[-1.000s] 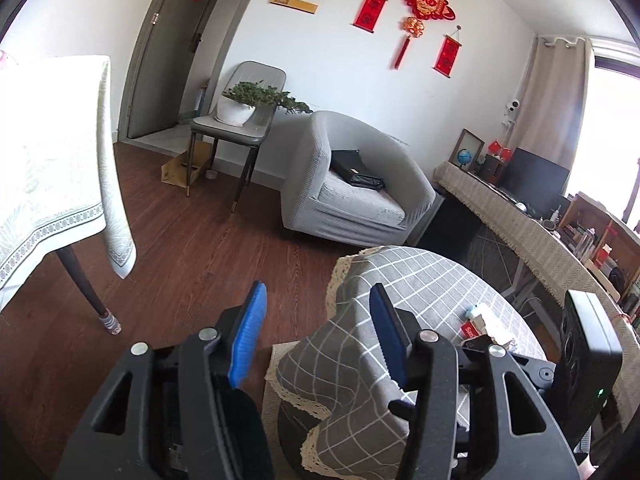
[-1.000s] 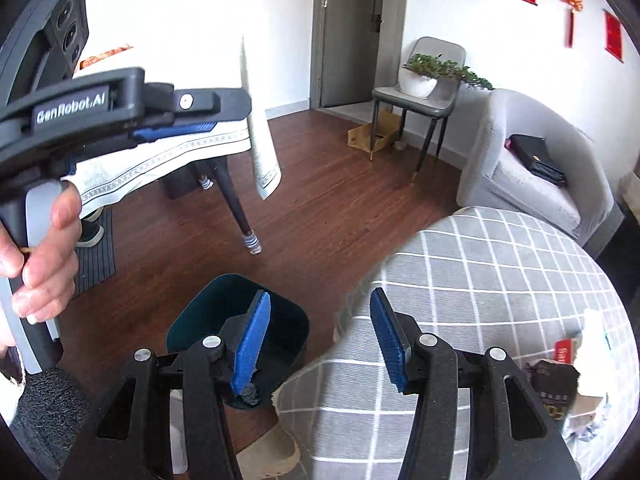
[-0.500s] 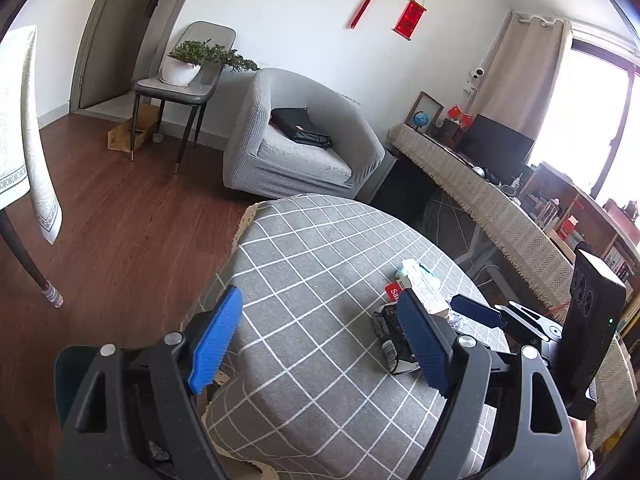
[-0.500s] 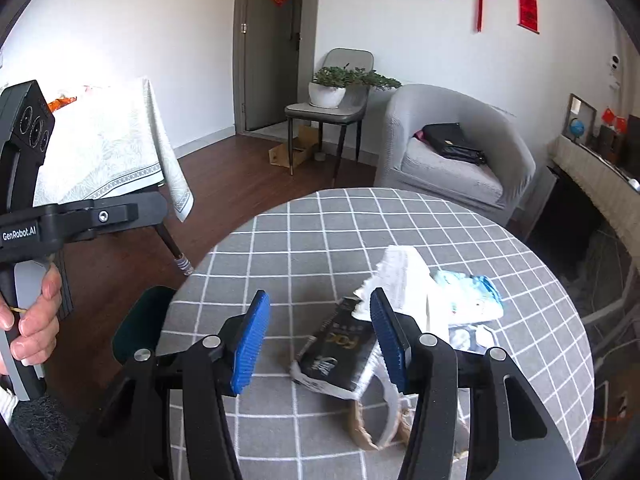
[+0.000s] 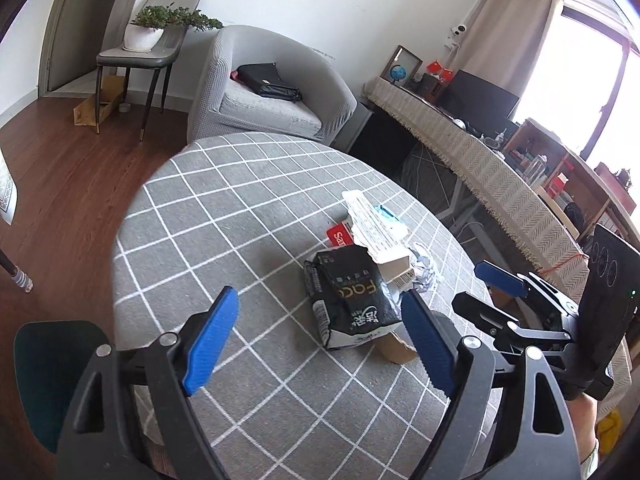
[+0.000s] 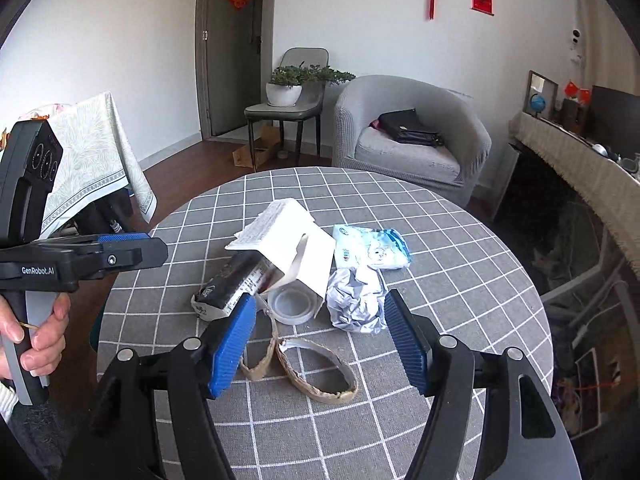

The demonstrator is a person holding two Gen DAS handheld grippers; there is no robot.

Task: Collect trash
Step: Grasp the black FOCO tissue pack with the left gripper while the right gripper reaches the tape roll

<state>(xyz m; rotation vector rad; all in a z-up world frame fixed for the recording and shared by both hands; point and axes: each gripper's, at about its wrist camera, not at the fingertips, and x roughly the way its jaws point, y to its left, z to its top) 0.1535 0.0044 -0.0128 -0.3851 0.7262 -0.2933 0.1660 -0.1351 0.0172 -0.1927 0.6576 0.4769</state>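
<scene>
A pile of trash lies on the round grey checked table [image 5: 224, 216]: a black wrapper [image 5: 352, 300] [image 6: 230, 286], a white folded carton [image 6: 288, 236] [image 5: 374, 224], a blue-white tissue pack [image 6: 370, 248], crumpled foil [image 6: 354, 300], a clear lid [image 6: 292, 304] and torn cardboard rings [image 6: 320, 376]. My left gripper [image 5: 320, 344] is open just short of the black wrapper. My right gripper [image 6: 318, 344] is open above the cardboard rings, near the foil. A dark green bin [image 5: 52, 364] stands on the floor left of the table.
A grey armchair [image 6: 412, 136] with a black bag stands behind the table. A chair with a potted plant [image 6: 288, 84] is by the door. A cloth-covered table [image 6: 92, 160] is at the left, a long desk [image 5: 480, 160] at the right.
Both grippers have swung from the floor and bin side over the table and closed in on the trash pile. Both jaws have opened wider.
</scene>
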